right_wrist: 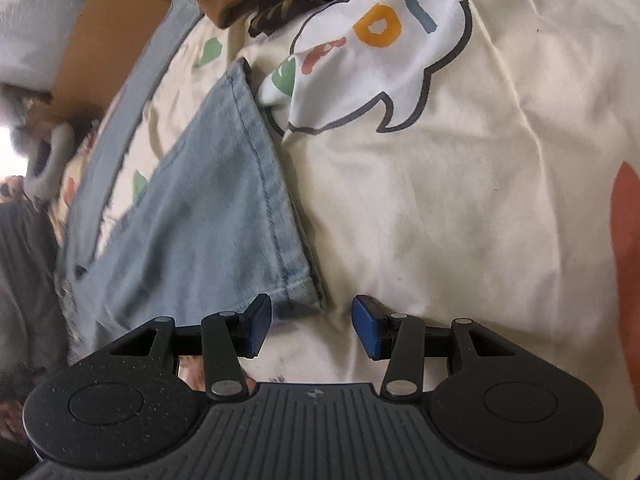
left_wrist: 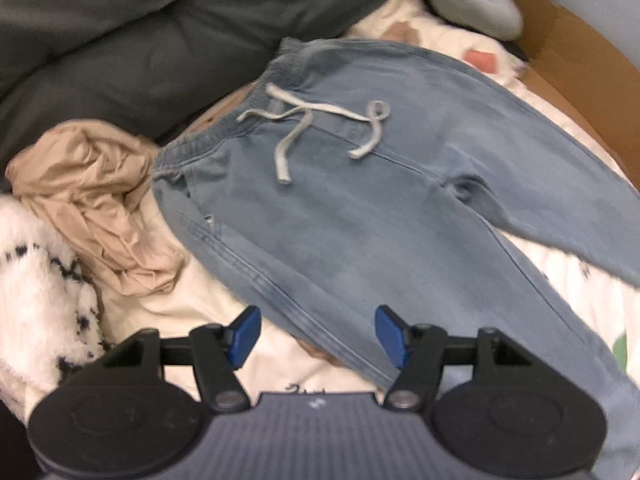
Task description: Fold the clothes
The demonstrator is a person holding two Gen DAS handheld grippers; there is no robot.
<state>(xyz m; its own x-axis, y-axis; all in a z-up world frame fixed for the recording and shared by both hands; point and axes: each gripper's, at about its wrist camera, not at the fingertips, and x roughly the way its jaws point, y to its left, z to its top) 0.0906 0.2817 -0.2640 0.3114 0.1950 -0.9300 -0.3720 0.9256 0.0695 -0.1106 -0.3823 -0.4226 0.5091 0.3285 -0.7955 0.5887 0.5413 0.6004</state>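
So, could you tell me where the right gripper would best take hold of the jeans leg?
Probably at the hem corner of the jeans, coming from the open end. That corner lies flat on the cream sheet, just ahead of the open right gripper.

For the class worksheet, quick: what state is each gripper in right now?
Left gripper: open, holding nothing, over the jeans.
Right gripper: open, holding nothing, at the jeans' hem corner.

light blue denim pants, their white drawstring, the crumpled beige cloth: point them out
light blue denim pants (left_wrist: 360, 216), left wrist view, seat panel
white drawstring (left_wrist: 298, 122), left wrist view, crossing cords
crumpled beige cloth (left_wrist: 96, 196), left wrist view, middle folds
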